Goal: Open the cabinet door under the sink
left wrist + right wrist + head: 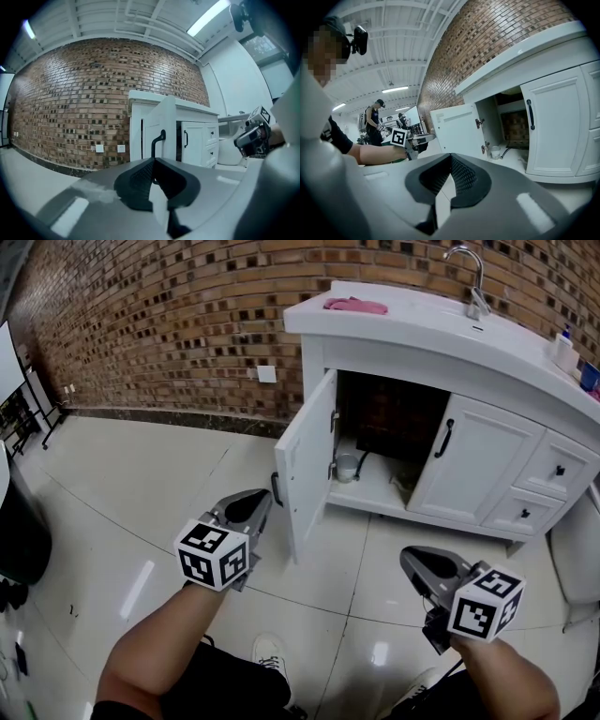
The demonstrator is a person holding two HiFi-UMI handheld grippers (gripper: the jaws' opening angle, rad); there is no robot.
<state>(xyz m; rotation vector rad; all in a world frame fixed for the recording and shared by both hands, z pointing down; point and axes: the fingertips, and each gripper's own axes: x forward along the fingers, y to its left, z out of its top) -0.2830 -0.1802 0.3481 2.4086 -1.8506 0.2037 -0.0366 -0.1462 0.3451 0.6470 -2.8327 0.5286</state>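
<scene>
Left cabinet door (305, 460) under the sink counter (412, 320) standing wide open, our left gripper (261, 498) just beside its black handle (277, 490), jaws closed on nothing, our right gripper (410, 561) farther back over the floor tiles (169, 493), jaws likewise together, empty

Light: your ceiling strips (209, 16) lit the room bright, even.
Glare: white streaks lay on your floor tiles (136, 589).
Edges: your gripper views bowed, corners went black.
Focus: close foreground was soft.
</scene>
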